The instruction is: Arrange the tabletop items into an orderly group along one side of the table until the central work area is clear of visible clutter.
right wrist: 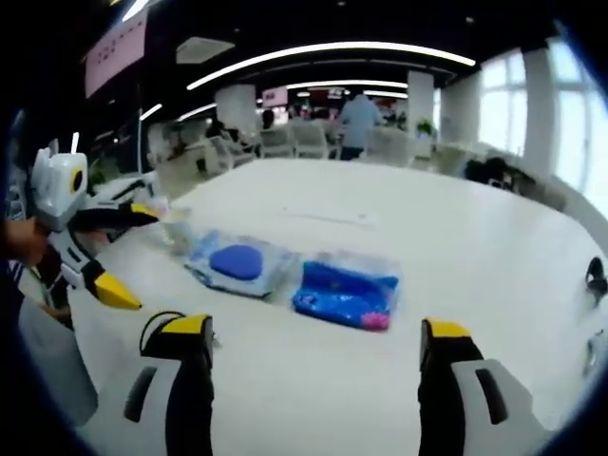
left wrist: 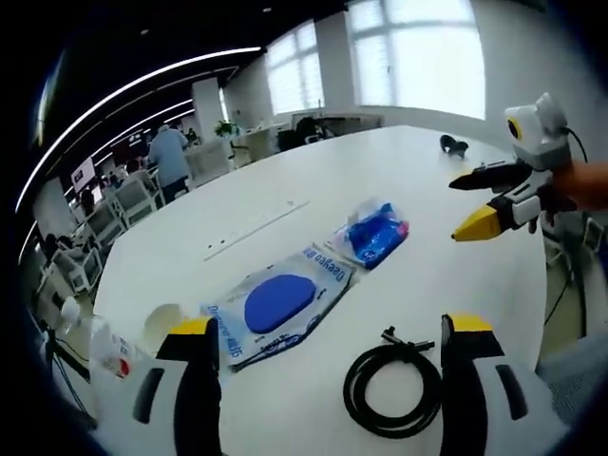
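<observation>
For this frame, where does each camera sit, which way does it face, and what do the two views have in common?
Left gripper view: rides on the left gripper, looking over a coiled black cable and across the white table toward the windows; its own jaws stand open, and the right gripper enters from the right.
Right gripper view: rides on the right gripper, facing across the table into the office; its jaws stand open, and the left gripper enters from the left.
Shared: the packet with a blue oval and the small blue packet.

A person in a blue shirt [left wrist: 171,152] stands among white chairs [left wrist: 133,198] at the far end, bright windows [left wrist: 418,52] beside, ceiling light strips [right wrist: 332,49] overhead.
</observation>
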{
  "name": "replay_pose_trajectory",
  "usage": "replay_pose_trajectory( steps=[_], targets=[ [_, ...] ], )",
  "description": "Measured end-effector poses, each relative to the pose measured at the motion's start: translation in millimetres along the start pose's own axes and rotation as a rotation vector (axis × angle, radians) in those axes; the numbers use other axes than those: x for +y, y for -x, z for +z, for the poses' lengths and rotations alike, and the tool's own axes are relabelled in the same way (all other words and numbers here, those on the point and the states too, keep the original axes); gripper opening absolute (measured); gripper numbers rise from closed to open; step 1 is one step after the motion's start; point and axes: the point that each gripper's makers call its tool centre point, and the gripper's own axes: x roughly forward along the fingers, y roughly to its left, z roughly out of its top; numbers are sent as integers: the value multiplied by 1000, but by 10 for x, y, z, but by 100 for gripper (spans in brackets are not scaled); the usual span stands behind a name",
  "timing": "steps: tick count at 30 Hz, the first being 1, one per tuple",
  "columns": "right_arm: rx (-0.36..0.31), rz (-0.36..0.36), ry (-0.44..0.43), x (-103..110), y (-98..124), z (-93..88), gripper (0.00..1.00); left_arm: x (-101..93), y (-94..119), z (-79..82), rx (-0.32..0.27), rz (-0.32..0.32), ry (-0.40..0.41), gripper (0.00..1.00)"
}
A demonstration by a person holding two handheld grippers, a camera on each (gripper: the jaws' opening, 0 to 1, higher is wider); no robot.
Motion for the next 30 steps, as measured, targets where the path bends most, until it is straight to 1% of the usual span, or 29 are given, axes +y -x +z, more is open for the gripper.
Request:
replay_pose_trajectory(
  steps=[9,17,20,23,26,30],
  targets=[
    [5,7,4,180,-12,-62,85,54,62,-128,7,-14,-3,95],
    [17,29,32,349,-44,-119,78,68,73,-240,16,-23,-5,89],
    [23,38,38,404,-64,-148,76,55,69,-297,23,-26,1,88],
    [28,65,32,491,-85,-169,74,49,82,-334,25,-27,0,86],
    [36,81,47,561,-111,-196,73,64,76,-383,34,-25,3,85],
    [51,109,44,642,-142,-233,67,77,77,-437,41,-20,15,83]
  ],
)
